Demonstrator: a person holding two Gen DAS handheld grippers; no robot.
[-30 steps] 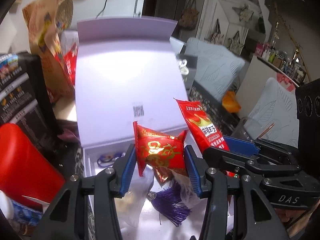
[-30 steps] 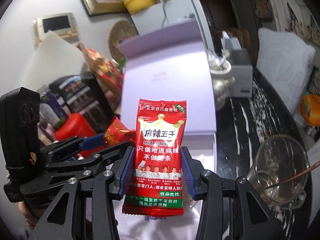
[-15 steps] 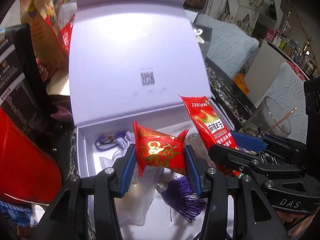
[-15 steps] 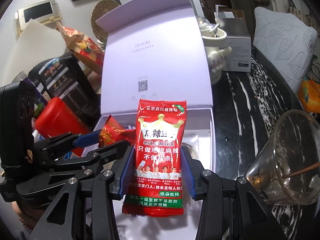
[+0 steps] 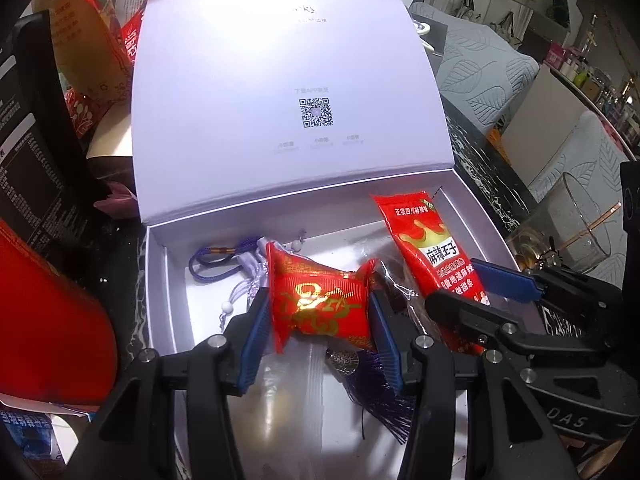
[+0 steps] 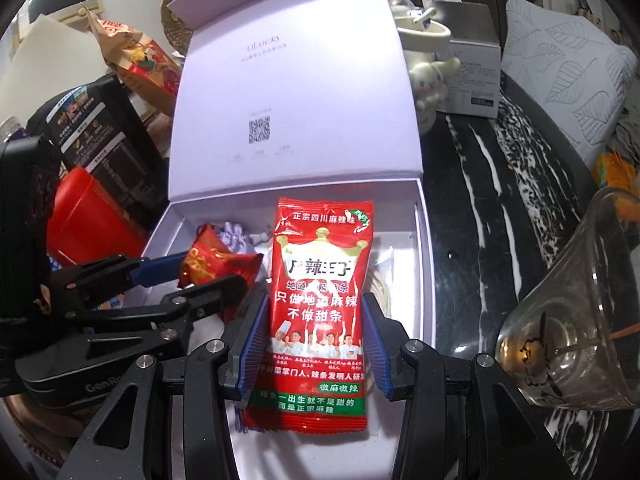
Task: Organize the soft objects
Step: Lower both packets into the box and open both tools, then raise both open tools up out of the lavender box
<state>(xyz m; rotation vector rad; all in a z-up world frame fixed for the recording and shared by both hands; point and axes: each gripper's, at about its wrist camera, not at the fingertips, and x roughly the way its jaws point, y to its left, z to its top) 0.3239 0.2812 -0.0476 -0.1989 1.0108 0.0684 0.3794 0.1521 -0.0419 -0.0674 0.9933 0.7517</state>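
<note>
My left gripper (image 5: 320,312) is shut on a small red and gold candy packet (image 5: 320,304), held just above the open white box (image 5: 160,280). Beside it on the right, my right gripper (image 6: 314,324) is shut on a tall red snack packet (image 6: 320,280) with white lettering, also over the box. Each gripper shows in the other's view: the right gripper (image 5: 480,284) with its red snack packet (image 5: 428,248), the left gripper (image 6: 204,276) with its candy packet (image 6: 216,260). Inside the box lie a purple cord (image 5: 216,258), a pale pouch (image 5: 250,280), a purple tassel (image 5: 380,396) and clear wrappers.
The box lid (image 5: 288,92) stands raised behind the box. A red container (image 5: 48,320) and black boxes (image 5: 32,140) crowd the left. A glass cup (image 6: 576,320) sits on the black marble table (image 6: 480,200) at right. A white figurine (image 6: 428,72) and grey carton (image 6: 472,76) stand behind.
Both grippers have sunk toward the box and tipped downward, still holding their packets. The box interior now fills more of each view.
</note>
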